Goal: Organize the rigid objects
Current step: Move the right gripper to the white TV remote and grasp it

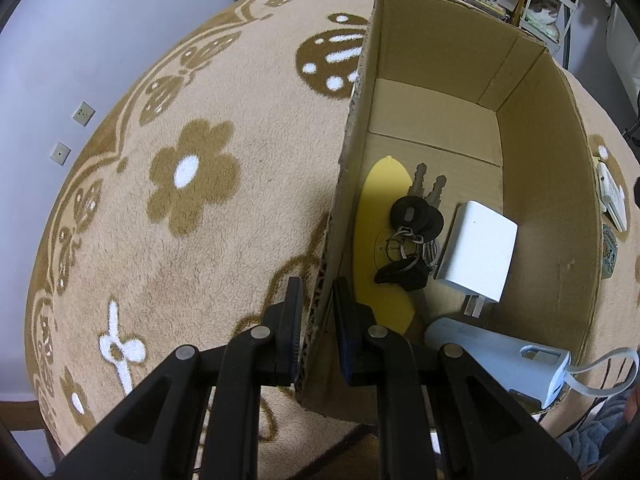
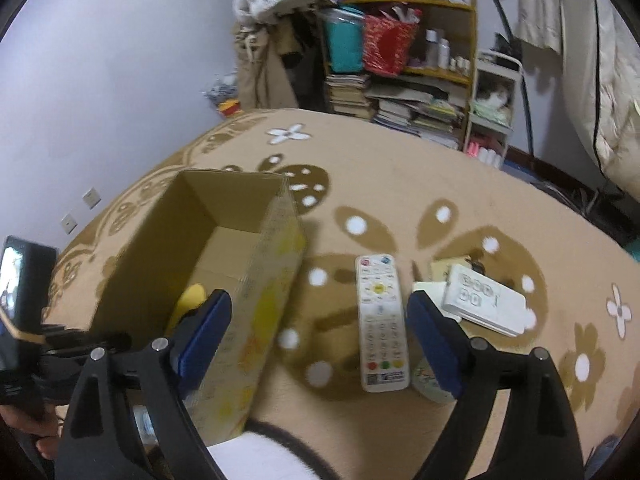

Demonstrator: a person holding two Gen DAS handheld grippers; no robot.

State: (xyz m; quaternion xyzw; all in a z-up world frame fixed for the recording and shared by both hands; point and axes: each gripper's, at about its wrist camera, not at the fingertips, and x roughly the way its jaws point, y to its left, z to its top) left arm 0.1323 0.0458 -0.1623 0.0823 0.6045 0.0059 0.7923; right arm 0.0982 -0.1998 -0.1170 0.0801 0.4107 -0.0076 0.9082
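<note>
An open cardboard box [image 1: 540, 184] stands on the rug; it also shows in the right wrist view [image 2: 256, 280]. My left gripper [image 1: 318, 312] is shut on the box's left wall. Inside lie a yellow oval piece [image 1: 376, 200], a bunch of keys [image 1: 416, 220], a white charger [image 1: 478, 250] and a pale blue device with a strap [image 1: 504, 364]. My right gripper [image 2: 320, 328] is open and empty above the rug, right of the box. A white remote [image 2: 382, 320] lies between its fingers. A white power strip [image 2: 484, 304] and a small round tin [image 2: 426, 380] lie to the right.
The rug [image 2: 400, 184] is beige with brown flowers. A cluttered bookshelf [image 2: 400, 60] and a white rack [image 2: 494, 100] stand at the back wall. Bedding [image 2: 600, 80] hangs at the far right. The left hand-held unit [image 2: 24, 300] shows at the left edge.
</note>
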